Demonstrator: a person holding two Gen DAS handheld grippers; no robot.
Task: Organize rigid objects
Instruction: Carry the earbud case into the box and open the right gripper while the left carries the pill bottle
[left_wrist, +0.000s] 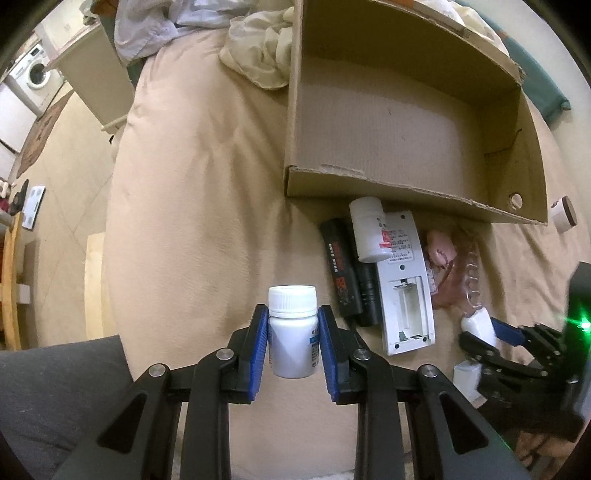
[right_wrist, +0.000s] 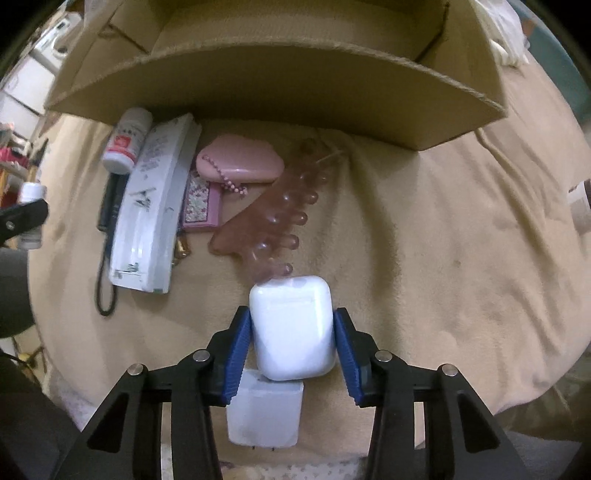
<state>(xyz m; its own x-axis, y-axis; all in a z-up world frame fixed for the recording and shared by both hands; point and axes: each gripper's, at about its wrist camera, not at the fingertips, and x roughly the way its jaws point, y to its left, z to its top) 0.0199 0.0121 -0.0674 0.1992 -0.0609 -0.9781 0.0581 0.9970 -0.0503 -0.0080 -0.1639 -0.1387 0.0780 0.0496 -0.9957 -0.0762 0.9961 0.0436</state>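
Note:
My left gripper (left_wrist: 292, 343) is shut on a white pill bottle (left_wrist: 292, 332), held upright above the beige blanket. My right gripper (right_wrist: 293, 343) is shut on a white earbud case (right_wrist: 291, 328); it also shows in the left wrist view (left_wrist: 478, 325). An open cardboard box (left_wrist: 406, 192) lies beyond, empty inside. In front of it lie a second white bottle (right_wrist: 127, 142), a white remote (right_wrist: 151, 214), a pink case (right_wrist: 240, 164), a pink comb (right_wrist: 273, 221) and a black flashlight (left_wrist: 365, 291).
A white square box (right_wrist: 264, 415) lies under the right gripper. A black rectangular object (left_wrist: 340, 266) lies left of the flashlight. A roll of tape (left_wrist: 563, 214) sits right of the box. Crumpled cloth (left_wrist: 258, 48) lies behind, floor to the left.

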